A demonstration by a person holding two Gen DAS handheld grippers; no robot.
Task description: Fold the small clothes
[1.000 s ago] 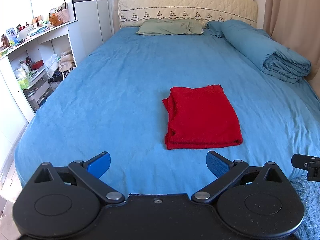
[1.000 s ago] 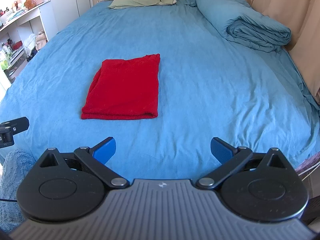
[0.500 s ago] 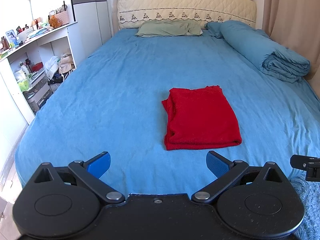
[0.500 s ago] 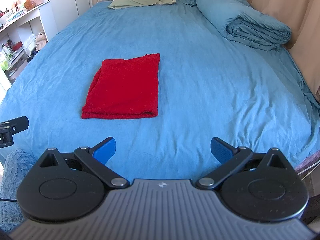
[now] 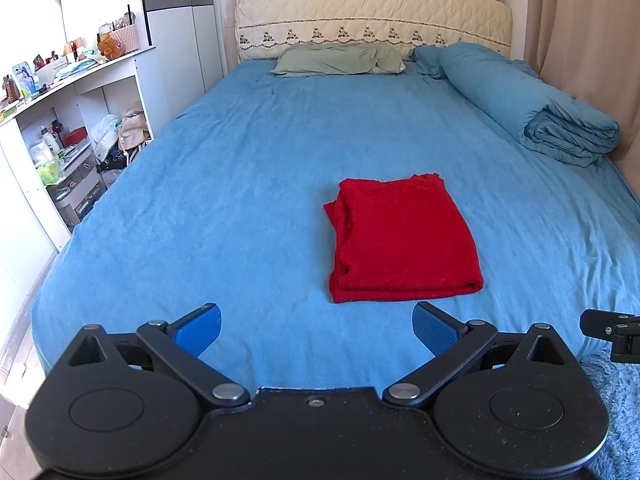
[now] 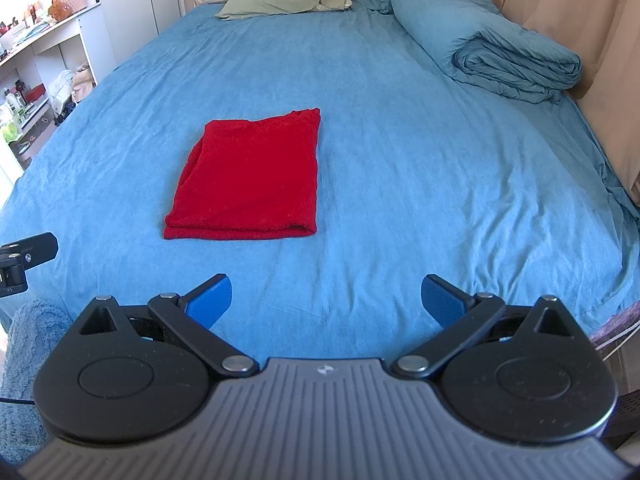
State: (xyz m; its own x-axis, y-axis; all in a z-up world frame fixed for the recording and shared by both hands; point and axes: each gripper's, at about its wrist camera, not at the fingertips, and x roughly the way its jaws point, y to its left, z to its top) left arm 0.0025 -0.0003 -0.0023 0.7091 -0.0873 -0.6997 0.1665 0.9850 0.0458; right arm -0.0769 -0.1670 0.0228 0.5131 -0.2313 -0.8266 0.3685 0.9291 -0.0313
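Note:
A red garment (image 5: 402,238) lies folded into a neat rectangle on the blue bed sheet (image 5: 240,184); the right wrist view shows the same red garment (image 6: 252,176) left of centre. My left gripper (image 5: 316,328) hangs open near the foot of the bed, short of the garment, with nothing between its blue pads. My right gripper (image 6: 326,300) is also open and empty, to the right of the garment and nearer the bed's edge. A black part of the right gripper (image 5: 612,328) shows at the left view's right edge.
A rolled blue duvet (image 5: 540,112) lies along the bed's right side and a green pillow (image 5: 340,60) at the headboard (image 5: 372,16). White shelves (image 5: 72,128) full of small items stand left of the bed. A beige curtain (image 6: 568,32) hangs on the right.
The left wrist view has tilted slightly, so the bed and garment sit a little lower in frame. The garment has not moved and both grippers remain open.

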